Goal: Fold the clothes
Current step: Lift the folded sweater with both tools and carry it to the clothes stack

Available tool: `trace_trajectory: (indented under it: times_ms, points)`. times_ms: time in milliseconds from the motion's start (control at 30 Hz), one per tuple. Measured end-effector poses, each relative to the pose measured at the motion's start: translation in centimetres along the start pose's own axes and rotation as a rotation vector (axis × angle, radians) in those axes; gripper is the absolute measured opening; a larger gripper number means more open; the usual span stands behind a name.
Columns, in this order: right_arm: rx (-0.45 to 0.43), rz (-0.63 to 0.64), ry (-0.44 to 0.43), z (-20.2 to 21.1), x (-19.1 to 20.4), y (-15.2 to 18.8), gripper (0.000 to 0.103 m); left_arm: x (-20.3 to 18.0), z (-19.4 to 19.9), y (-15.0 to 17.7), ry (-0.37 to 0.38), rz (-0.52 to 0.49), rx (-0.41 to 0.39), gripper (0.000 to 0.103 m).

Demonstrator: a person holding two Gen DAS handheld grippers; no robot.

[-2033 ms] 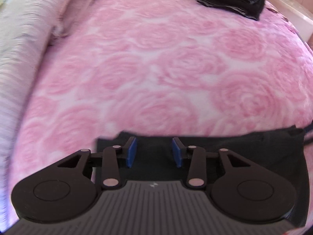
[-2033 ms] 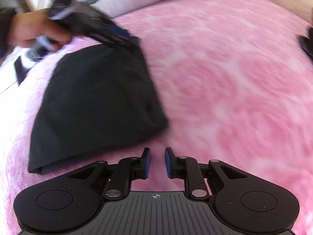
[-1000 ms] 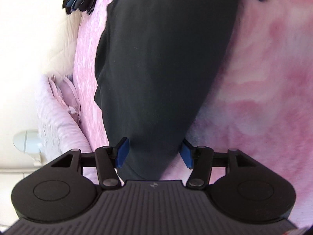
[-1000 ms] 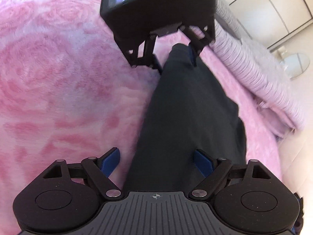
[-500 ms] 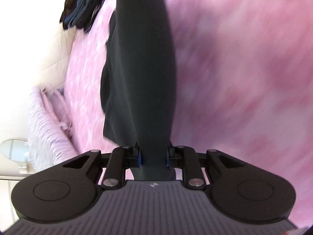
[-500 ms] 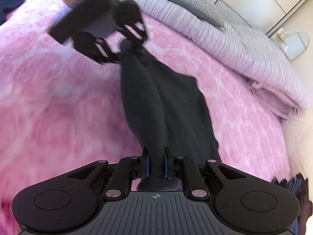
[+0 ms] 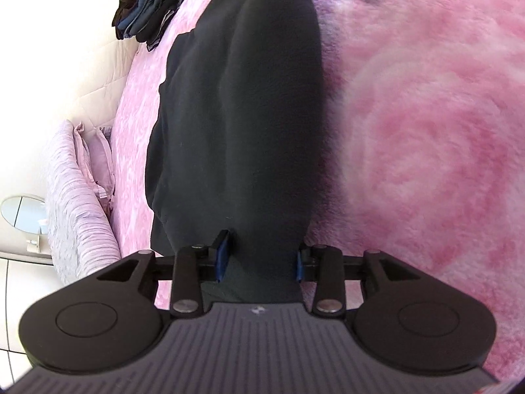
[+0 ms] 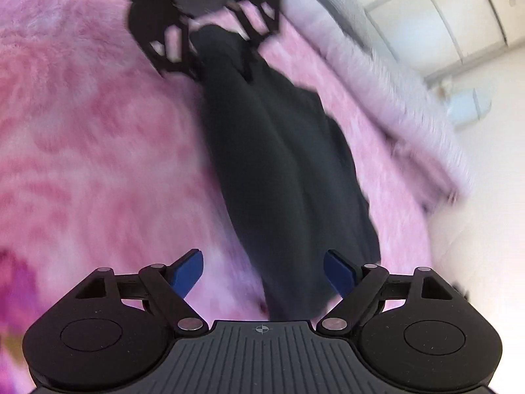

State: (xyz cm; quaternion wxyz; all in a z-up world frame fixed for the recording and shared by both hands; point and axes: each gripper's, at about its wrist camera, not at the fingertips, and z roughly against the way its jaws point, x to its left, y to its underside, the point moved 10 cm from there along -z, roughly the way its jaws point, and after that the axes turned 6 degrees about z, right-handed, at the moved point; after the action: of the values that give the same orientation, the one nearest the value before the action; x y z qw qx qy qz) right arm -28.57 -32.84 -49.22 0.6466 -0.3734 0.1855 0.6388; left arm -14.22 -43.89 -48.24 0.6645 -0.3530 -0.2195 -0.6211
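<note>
**A:** I've got the black garment (image 7: 242, 124) lying in a long band on the pink blanket (image 7: 426, 151), running from one claw to the other. My right gripper (image 8: 262, 274) has just been opening; its jaws stand wide apart and press on nothing, with the near end of the cloth lying between them.

**B:** And the left?

**A:** The left gripper (image 7: 259, 259) has just been opening too, but less. The cloth fills the gap between its blue pads (image 7: 222, 257), and I judge they no longer pinch it, so I'd call it let go.

**B:** What worries you?

**A:** The fuzzy blanket could drag on the cloth and the fold could slump open as I pull away. A pad could also snag the end if I back out before the left jaws are wider.

**B:** Do the views differ?

**A:** The left one shows the pile of folded clothes (image 7: 151, 3) near the bed's edge and the striped pillow (image 7: 78, 203). The right one, blurred, shows the left gripper from outside at the far end of the garment, and white cupboard doors (image 8: 452, 16) beyond.
</note>
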Motion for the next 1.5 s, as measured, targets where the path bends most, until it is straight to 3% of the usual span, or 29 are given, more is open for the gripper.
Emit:
trace_trajectory:
  times_ms: [133,200,300,400,433,467,500,533,567,633,767,1033,1267,1500]
  points:
    - [-0.014,0.069,0.072,-3.1,0.5,-2.1,0.083,0.3,0.4,0.3,0.008,0.021,-0.013,0.037]
    - [-0.021,0.09,0.11,-4.1,-0.3,-2.4,0.083,0.4,0.4,0.4,-0.015,0.011,-0.019,0.048]
    - [0.005,0.118,0.168,-5.3,-1.5,-1.8,0.083,0.7,-0.3,0.4,-0.06,-0.014,-0.026,0.06]
    - [0.02,0.1,0.171,-6.0,-2.3,-0.7,0.083,0.7,-1.1,0.4,-0.079,-0.043,-0.024,0.06]
    - [0.021,0.097,0.17,-6.1,-2.5,-0.4,0.083,0.7,-1.3,0.4,-0.08,-0.049,-0.026,0.059]
    - [0.021,0.098,0.165,-6.1,-2.6,-0.3,0.082,0.6,-1.4,0.5,-0.074,-0.054,-0.023,0.048]
    - [0.021,0.099,0.16,-6.1,-2.7,-0.2,0.082,0.5,-1.5,0.6,-0.057,-0.056,-0.012,0.028]
    - [0.028,0.09,0.146,-6.0,-2.8,0.0,0.079,0.4,-1.5,0.8,-0.039,-0.057,0.002,0.022]
    - [0.035,0.081,0.132,-5.8,-3.0,0.2,0.059,0.4,-1.2,0.8,-0.033,-0.054,0.007,0.017]
    - [0.053,0.019,0.059,-5.7,-3.5,0.7,0.029,0.8,-0.6,0.7,-0.007,-0.022,0.014,0.014]
    - [0.056,-0.019,-0.014,-3.5,-5.1,0.3,0.02,2.7,1.6,-0.1,0.05,0.028,0.021,0.013]
    - [0.028,-0.018,-0.083,5.7,-8.9,-1.3,0.019,6.5,10.0,-2.6,0.15,0.061,0.004,0.013]
    - [0.017,-0.062,-0.046,13.6,-13.6,-1.4,0.019,10.3,15.8,-7.0,0.138,0.022,-0.029,0.013]
    - [-0.011,-0.118,-0.005,17.2,-19.4,2.9,0.019,14.9,16.7,-14.4,0.09,0.0,-0.025,0.013]
